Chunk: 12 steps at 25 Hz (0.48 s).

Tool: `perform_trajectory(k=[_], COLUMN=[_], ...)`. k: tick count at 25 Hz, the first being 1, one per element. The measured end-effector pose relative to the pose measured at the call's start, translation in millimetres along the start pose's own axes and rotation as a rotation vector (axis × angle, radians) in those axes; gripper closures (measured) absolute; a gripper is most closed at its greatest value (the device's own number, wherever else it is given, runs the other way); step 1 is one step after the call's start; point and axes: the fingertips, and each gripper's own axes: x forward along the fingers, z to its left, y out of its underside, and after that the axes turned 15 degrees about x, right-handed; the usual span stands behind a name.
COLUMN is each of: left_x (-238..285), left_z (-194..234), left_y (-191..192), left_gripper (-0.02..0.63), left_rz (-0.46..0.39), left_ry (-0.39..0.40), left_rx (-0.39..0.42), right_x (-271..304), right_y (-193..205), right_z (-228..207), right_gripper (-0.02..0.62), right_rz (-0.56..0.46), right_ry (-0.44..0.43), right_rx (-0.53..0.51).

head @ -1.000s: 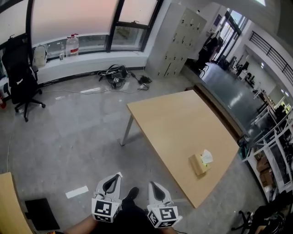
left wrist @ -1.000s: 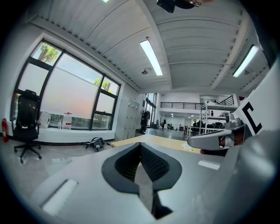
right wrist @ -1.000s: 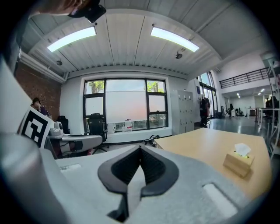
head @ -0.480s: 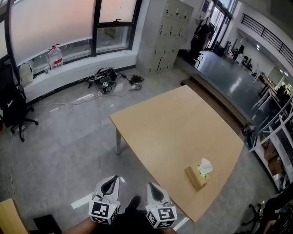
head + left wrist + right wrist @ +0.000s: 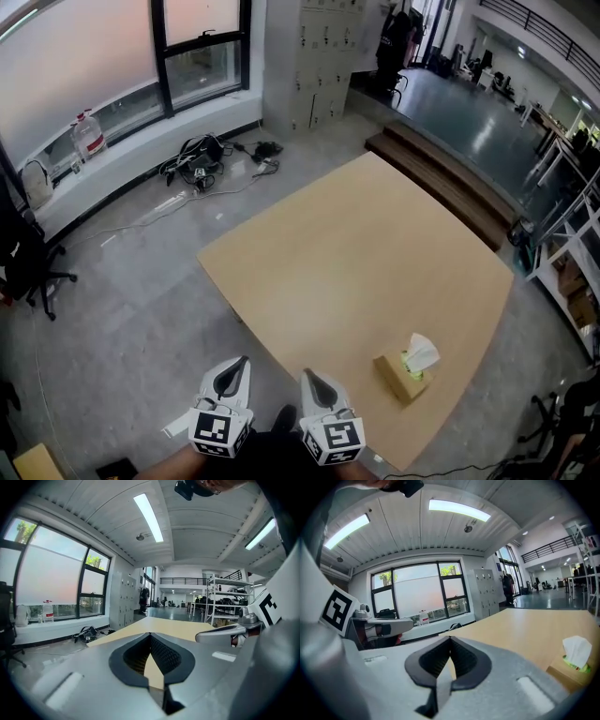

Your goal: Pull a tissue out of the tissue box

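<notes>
A tan tissue box lies near the front right edge of the light wooden table, with a white tissue sticking up from its slot. My left gripper and right gripper are held side by side low in the head view, off the table's near edge and well left of the box. In the left gripper view the jaws meet at the tips with nothing between them. The right gripper is shut and empty too, with the box and tissue at its far right.
Grey lockers stand at the back. A tangle of cables lies on the floor by the window, with a water bottle on the sill. A dark chair is at left, wooden steps and shelving at right.
The view has swung and come closer to the table, so the table fills more of the frame and the tissue box sits nearer. Both grippers stay shut and side by side.
</notes>
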Motion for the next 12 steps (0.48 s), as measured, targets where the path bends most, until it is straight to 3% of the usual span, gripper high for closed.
perform_trajectory(k=[6, 12], left_x=[40, 84], left_z=[-9, -20], left_y=[-7, -9], left_gripper=[0.588, 0.588], left_rz=[-0.002, -0.035], left_ry=[0.077, 0.234], left_rx=[0.036, 0.079], right_x=[9, 13], right_y=[-3, -15], right_z=[-26, -59], right_gripper=[0.603, 0.603], right_rz=[-0.007, -0.05], right_ry=[0.072, 0.244], right_rx=[0.027, 0.067])
